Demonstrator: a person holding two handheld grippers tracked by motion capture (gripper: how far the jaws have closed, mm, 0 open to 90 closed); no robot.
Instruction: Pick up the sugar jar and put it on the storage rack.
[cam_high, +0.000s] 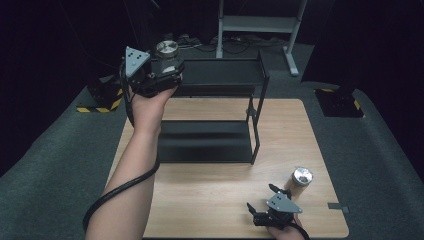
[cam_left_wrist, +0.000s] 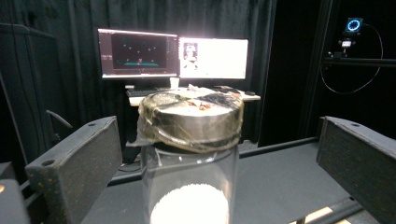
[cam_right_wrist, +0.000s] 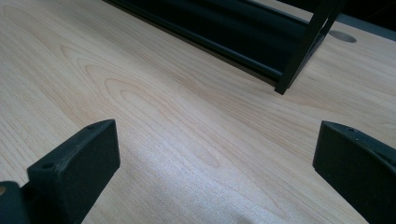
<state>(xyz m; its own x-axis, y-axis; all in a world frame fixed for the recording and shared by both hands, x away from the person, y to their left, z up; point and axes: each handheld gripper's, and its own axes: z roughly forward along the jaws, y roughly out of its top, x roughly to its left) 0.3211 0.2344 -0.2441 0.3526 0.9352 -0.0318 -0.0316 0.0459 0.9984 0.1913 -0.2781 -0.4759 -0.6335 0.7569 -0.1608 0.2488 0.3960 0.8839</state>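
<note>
Jar (cam_left_wrist: 190, 154) between spread left gripper (cam_high: 172, 67) jaws, above black shelf (cam_high: 220, 75); right gripper (cam_high: 264, 200) spread.

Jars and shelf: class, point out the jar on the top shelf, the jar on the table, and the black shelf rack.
Shelf jar (cam_left_wrist: 191, 119), left gripper view: metal lid.
Table jar (cam_high: 302, 175), high view: lid top.
Shelf rack (cam_high: 210, 142), high view: lower shelf.

Dim, dark surroundings; bright monitor (cam_left_wrist: 213, 58) glare, slightly soft close-ups

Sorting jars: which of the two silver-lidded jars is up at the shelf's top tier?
The jar between the left gripper's open jaws; the other jar stands on the table.
</note>
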